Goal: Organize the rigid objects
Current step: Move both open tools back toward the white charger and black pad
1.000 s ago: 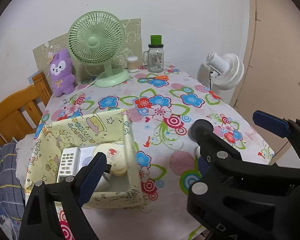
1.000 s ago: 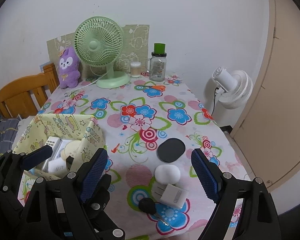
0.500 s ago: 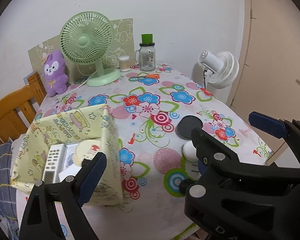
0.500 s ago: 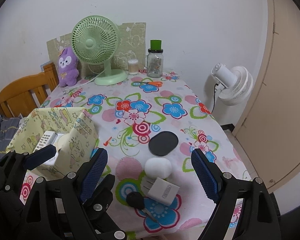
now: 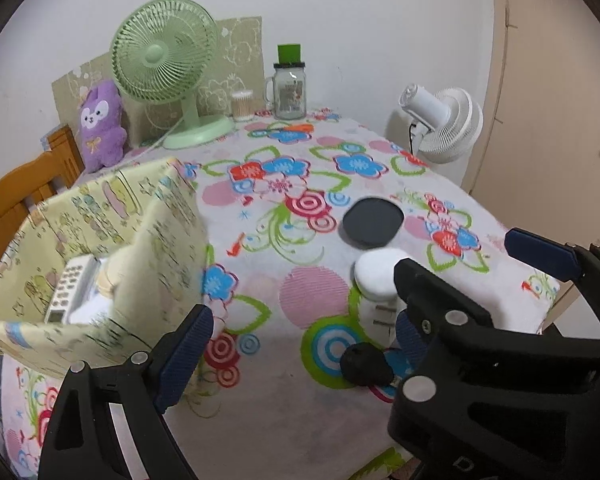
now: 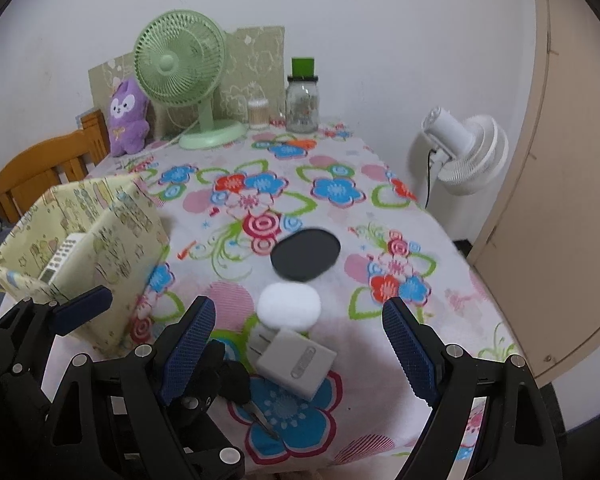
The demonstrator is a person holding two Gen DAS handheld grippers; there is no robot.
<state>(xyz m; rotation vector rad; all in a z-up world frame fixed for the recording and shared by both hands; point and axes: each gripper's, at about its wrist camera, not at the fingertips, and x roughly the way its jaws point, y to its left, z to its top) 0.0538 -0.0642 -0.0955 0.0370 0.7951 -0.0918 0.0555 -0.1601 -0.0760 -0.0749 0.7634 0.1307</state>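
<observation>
Right gripper: the 2 fingers stand apart, gripping nothing. Between them, on the tabletop, lies the white charger. Just beyond the fingertips rests the white round object, then the black oval disc. The black key lies beside the left-hand finger.

Left gripper: the 2 fingers stand wide apart, empty. The fabric box, containing a remote control, sits just outside the left-hand finger.
</observation>
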